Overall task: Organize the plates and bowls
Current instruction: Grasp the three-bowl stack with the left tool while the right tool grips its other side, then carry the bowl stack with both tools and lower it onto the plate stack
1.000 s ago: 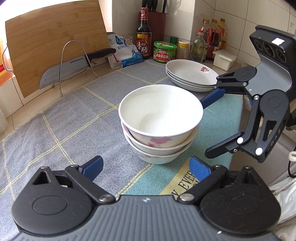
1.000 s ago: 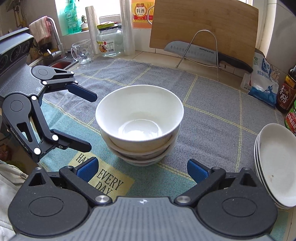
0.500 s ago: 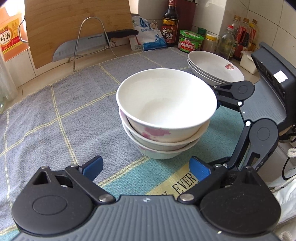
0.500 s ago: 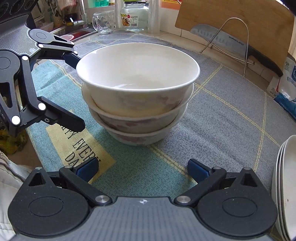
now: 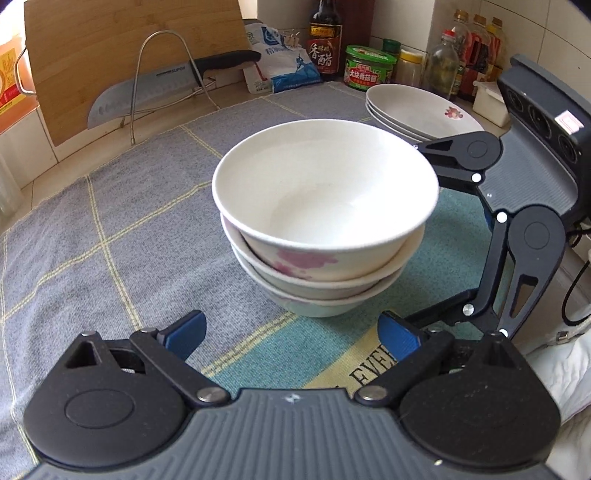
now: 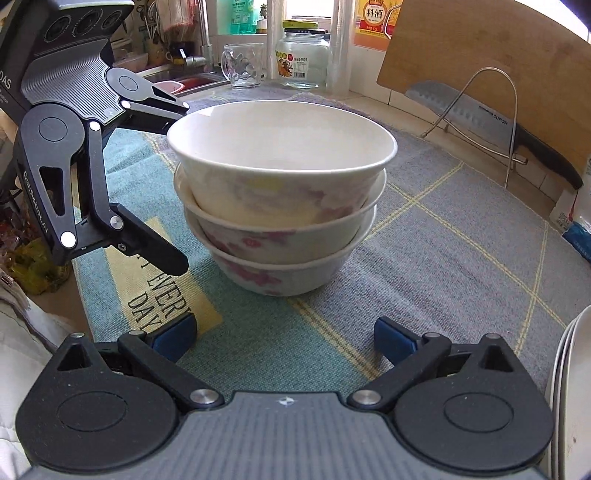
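My left gripper and right gripper, both spread wide and empty, flank three nested bowls from opposite sides. The glossy, pink-flowered stack stands on a woven grey-and-teal mat; stacked plates sit beyond, near the tiled wall.

Home kitchen: sink tap, cleaver, sauce bottles.

A cleaver rests on a wire rack against a wooden cutting board.
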A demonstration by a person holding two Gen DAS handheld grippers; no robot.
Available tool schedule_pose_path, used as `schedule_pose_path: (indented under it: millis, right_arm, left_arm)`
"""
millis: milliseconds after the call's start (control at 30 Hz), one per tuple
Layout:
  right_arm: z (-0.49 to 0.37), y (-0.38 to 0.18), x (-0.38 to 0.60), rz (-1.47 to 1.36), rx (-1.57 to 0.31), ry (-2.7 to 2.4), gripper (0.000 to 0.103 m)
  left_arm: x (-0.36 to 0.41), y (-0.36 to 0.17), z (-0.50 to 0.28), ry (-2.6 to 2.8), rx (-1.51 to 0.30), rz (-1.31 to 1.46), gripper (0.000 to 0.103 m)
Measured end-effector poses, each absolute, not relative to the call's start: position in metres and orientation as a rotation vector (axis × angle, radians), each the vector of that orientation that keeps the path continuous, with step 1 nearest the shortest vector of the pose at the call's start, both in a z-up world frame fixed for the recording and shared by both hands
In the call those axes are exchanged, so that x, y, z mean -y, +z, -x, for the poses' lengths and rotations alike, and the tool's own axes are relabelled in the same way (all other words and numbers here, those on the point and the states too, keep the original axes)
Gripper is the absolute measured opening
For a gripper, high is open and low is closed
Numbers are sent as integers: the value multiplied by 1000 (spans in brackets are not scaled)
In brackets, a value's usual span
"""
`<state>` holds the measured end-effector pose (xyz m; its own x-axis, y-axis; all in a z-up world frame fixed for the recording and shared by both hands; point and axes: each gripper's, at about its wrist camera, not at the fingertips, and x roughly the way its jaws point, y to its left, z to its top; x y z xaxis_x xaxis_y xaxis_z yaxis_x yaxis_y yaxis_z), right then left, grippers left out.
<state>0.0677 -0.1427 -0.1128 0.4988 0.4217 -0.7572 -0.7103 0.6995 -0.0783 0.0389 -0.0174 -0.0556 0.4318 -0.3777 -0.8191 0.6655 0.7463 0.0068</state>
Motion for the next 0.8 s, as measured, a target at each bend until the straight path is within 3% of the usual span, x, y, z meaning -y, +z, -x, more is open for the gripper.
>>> schedule_pose_path:
  millis: [400, 467, 800]
  right_arm:
    - [-86, -90, 118, 509, -776, 705, 103]
    - [-89, -90, 115, 529, -787, 706, 99]
    - [-96, -79, 114, 517, -825, 789, 92]
  left_arm:
    - [10, -57, -56, -946, -812, -503, 96]
    - [10, -58, -58, -972, -804, -517, 95]
    - [14, -57, -65, -1101, -805, -517, 82]
